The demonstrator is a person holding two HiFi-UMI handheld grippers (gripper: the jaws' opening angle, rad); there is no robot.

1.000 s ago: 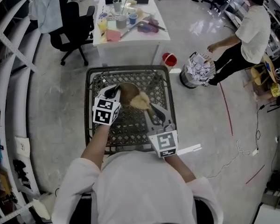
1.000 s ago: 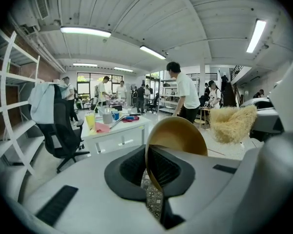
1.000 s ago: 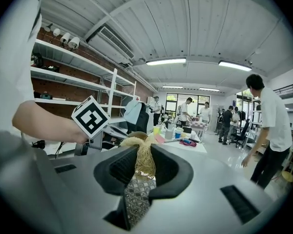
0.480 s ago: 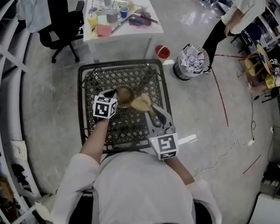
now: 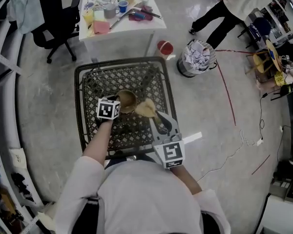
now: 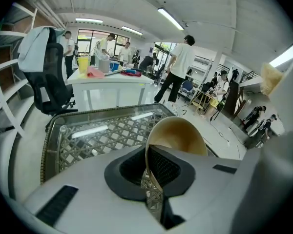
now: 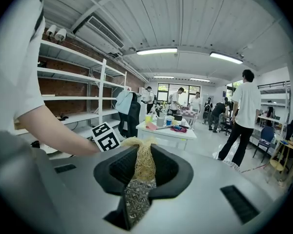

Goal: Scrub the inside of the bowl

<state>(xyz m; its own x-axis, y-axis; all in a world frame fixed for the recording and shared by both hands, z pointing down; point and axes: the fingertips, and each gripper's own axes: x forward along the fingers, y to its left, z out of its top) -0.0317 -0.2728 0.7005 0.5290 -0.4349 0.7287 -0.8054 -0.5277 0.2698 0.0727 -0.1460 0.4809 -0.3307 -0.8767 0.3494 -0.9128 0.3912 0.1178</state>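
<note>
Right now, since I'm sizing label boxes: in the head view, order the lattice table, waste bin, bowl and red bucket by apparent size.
1. lattice table
2. waste bin
3. bowl and red bucket: about alike; the bowl is nearer the camera and partly hidden, so unranked.

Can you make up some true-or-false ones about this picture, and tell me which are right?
1. The left gripper is clamped on the rim of the tan bowl. True.
2. The right gripper holds a blue sponge. False: it pinches a straw-coloured scrubber.
3. The bowl is above a lattice-topped table. True.
4. The waste bin is empty. False: it is full of crumpled paper.
5. A black office chair stands next to the white table. True.
</note>
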